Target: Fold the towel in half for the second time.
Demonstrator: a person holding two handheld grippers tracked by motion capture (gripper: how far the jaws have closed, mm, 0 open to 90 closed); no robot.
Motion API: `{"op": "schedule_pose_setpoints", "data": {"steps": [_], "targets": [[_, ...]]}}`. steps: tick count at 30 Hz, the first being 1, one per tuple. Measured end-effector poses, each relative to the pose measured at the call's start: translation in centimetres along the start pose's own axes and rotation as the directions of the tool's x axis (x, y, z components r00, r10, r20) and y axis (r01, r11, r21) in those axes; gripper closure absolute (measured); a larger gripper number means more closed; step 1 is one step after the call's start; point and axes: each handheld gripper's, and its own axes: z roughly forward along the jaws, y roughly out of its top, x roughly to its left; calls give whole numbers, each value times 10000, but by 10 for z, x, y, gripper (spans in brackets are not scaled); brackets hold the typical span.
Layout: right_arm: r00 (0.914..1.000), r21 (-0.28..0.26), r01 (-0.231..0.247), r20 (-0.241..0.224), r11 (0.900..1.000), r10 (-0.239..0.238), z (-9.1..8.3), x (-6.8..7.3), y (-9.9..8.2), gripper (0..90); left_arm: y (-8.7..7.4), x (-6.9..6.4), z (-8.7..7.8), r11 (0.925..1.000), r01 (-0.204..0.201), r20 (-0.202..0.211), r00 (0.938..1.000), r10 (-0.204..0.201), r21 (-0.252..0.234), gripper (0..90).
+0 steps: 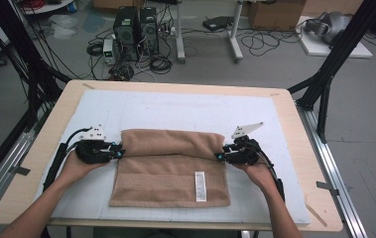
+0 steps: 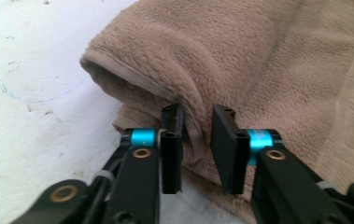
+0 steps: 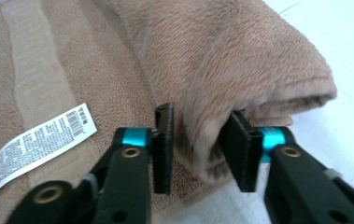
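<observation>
Towel: a tan terry-cloth towel (image 1: 169, 166) is laid on the white mat (image 1: 185, 106) of the desk, far half folded over toward the white care label (image 1: 200, 186).
Left hand-held gripper (image 2: 197, 140): jaws parted around the fold's left end, not clamped.
Right hand-held gripper (image 3: 201, 142): jaws parted around the fold's right end, not clamped.

A tan towel (image 1: 169, 168) is seen at the centre of the frame, spread on a white mat (image 1: 185, 106) over the desk (image 1: 294, 124) — its upper edge folded down. The left tool (image 1: 120, 153) is set at the fold's left end, the right tool (image 1: 221, 156) at its right end — a white label (image 1: 200, 186) lies lower right on the cloth.
</observation>
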Motion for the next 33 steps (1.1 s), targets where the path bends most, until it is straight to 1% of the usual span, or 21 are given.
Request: {"op": "schedule_pose_setpoints", "data": {"steps": [2, 5, 7, 11, 12, 14, 15, 16, 17, 18, 19, 20, 22, 24, 26, 27, 28, 29, 30, 31, 33], "targets": [[9999, -53, -26, 155, 10000, 26, -7, -1, 1, 566, 0, 1, -5, 10000, 54, 4, 10000, -54, -40, 660], [9996, -415, -114, 266, 9991, 125, -19, -3, 4, 526, 2, 3, -11, 9997, 143, -42, 9999, -144, -215, 624], [9987, -642, -92, 487, 9979, 123, -26, -5, 9, 506, 5, 5, -15, 9989, 190, -48, 9998, -192, -419, 612], [9968, -838, -1, 796, 9965, 68, -30, -12, 23, 481, 16, 11, -18, 9968, 203, -32, 9998, -206, -778, 606], [9960, -865, 20, 889, 9963, 57, -29, -15, 28, 475, 21, 13, -17, 9967, 121, -81, 9999, -128, -802, 606], [9954, -822, 17, 956, 9966, 62, -25, -23, 37, 463, 30, 20, -13, 9951, 97, -197, 9997, -117, -989, 606], [9939, -779, 51, 1105, 9969, 36, -22, -27, 40, 458, 35, 24, -9, 9943, 142, -216, 9996, -165, -1059, 606], [9931, -728, -24, 1167, 9973, 109, -18, -33, 43, 446, 39, 28, -5, 9945, 122, -297, 9994, -153, -1041, 606], [9930, -706, -254, 1130, 9972, 333, -14, -39, 45, 444, 43, 33, 1, 9939, 184, -397, 9990, -228, -1091, 606], [9936, -640, -368, 1042, 9973, 434, -8, -46, 47, 434, 46, 37, 8, 9942, 350, -438, 9983, -396, -1013, 598], [9932, -586, -575, 982, 9966, 631, -1, -51, 47, 425, 49, 41, 15, 9952, 384, -451, 9981, -426, -903, 582], [9930, -588, -619, 966, 9963, 674, 5, -54, 46, 415, 51, 43, 20, 9958, 358, -496, 9980, -401, -847, 580], [9939, -285, -707, 823, 9971, 728, 15, -59, 42, 408, 52, 49, 30, 9969, 608, -321, 9975, -624, -501, 584], [9926, -58, -1024, 656, 9947, 1026, 22, -63, 38, 405, 49, 51, 36, 9970, 766, -73, 9970, -767, -86, 594], [9924, 150, -1195, 331, 9927, 1189, 25, -64, 35, 456, 44, 51, 40, 9951, 867, 271, 9957, -881, 485, 617], [9935, 264, -1128, 165, 9933, 1124, 27, -64, 35, 494, 43, 50, 42, 9941, 790, 354, 9960, -818, 738, 633], [9942, 420, -1071, 74, 9934, 1069, 28, -62, 35, 572, 42, 47, 44, 9933, 727, 459, 9960, -771, 901, 657], [9951, 597, -962, -188, 9936, 975, 30, -60, 35, 689, 41, 45, 45, 9934, 574, 532, 9966, -629, 991, 705], [9973, 725, -627, -326, 9954, 652, 31, -56, 36, 744, 41, 42, 45, 9936, 332, 470, 9982, -385, 1081, 759], [9995, 794, -296, -122, 9964, 307, 30, -52, 37, 783, 42, 39, 43, 9948, 135, 320, 9993, -168, 1010, 812], [10000, 411, -20, -70, 9992, 23, 22, -44, 40, 795, 43, 36, 35, 9979, 3, 106, 9999, -10, 646, 848]]}}
